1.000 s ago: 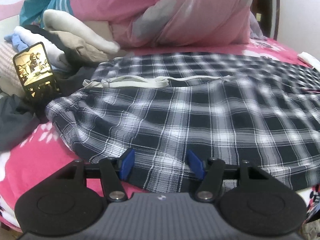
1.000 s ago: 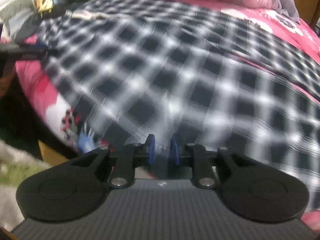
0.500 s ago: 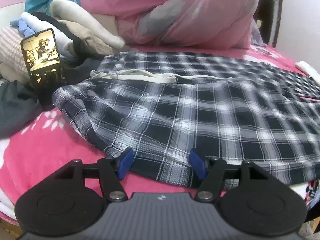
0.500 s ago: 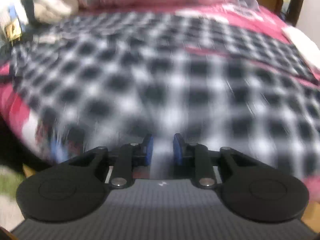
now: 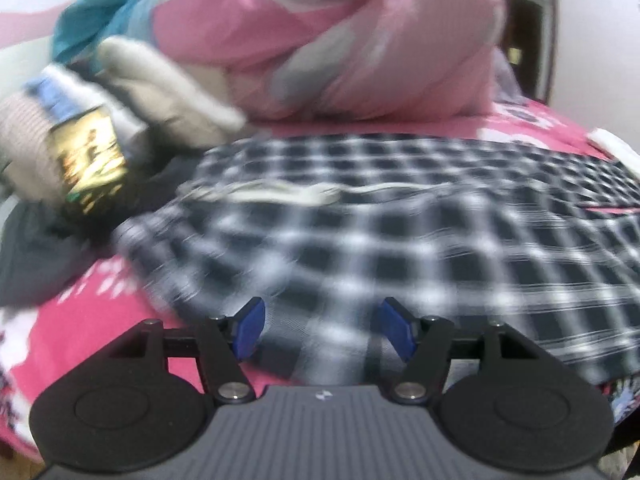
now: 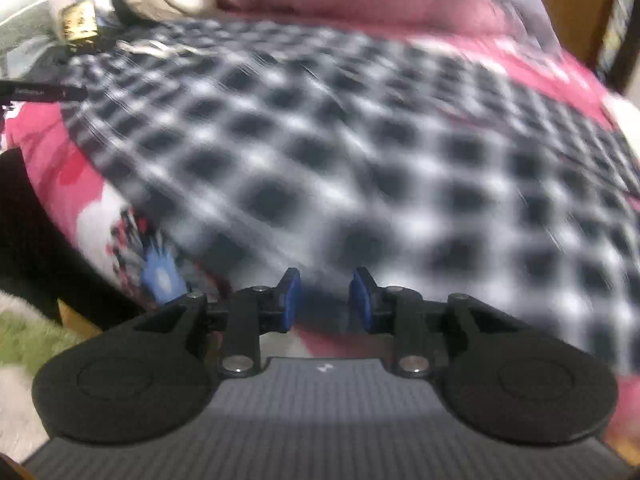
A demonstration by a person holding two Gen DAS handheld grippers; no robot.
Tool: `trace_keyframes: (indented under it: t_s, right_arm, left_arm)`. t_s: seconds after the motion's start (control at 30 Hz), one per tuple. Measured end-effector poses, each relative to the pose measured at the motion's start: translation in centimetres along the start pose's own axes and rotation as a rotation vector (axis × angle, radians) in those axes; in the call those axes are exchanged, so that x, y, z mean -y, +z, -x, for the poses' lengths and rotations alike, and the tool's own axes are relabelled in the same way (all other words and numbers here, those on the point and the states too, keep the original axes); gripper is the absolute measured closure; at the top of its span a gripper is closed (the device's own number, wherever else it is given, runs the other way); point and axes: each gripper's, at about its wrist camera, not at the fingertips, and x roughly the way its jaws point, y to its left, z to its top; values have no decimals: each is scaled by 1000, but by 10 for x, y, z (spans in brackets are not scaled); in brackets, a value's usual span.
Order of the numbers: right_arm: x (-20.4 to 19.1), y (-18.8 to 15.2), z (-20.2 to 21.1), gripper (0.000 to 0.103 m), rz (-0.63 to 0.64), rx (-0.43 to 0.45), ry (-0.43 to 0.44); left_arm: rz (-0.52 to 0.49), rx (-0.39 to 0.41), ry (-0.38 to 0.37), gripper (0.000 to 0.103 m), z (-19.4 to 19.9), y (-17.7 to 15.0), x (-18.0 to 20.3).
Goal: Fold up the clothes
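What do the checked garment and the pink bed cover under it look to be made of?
The checked garment looks like thin woven cloth, matte, possibly flannel: it drapes limply with soft wrinkles. The pink bed cover looks like soft printed fleece or plush, though blur leaves that open.

Each gripper had black linkage arms and blue pads. Silver screws fastened the pivots. The ribbed body was grey.

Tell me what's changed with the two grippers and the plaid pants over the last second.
The right gripper has opened: its jaws were nearly shut a second ago and now stand apart at the near edge of the plaid pants. The left gripper stayed open and has pushed in over the pants' near edge. Both views are motion-blurred. The pants remain spread on the pink bedspread, the phone still propped.
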Motion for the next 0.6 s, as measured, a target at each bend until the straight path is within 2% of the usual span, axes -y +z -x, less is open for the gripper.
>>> trace_keyframes:
  t_s: [0.07, 0.17, 0.23, 0.33, 0.4, 0.47, 0.53, 0.6]
  right_arm:
    - [18, 0, 18, 75, -28, 28, -33]
    - [52, 12, 32, 75, -52, 96, -129]
    - [75, 25, 20, 75, -44, 120, -164]
    - [103, 34, -12, 77, -46, 79, -122]
    - [120, 20, -23, 79, -54, 18, -104]
    - [139, 0, -6, 79, -102, 38, -102]
    - [157, -19, 15, 79, -182, 31, -168]
    - [171, -35, 34, 78, -227, 5, -276]
  left_arm:
    - [-33, 3, -41, 38, -8, 8, 17]
    - [-80, 5, -93, 38, -21, 17, 45]
    - [-103, -7, -110, 38, -32, 21, 63]
    - [-117, -29, -135, 38, -45, 20, 81]
    - [-120, -50, -135, 38, -51, 16, 88]
    - [-128, -71, -133, 37, -56, 12, 90]
    - [-128, -74, -129, 36, -57, 12, 87]
    - [-127, -77, -125, 36, -57, 12, 85]
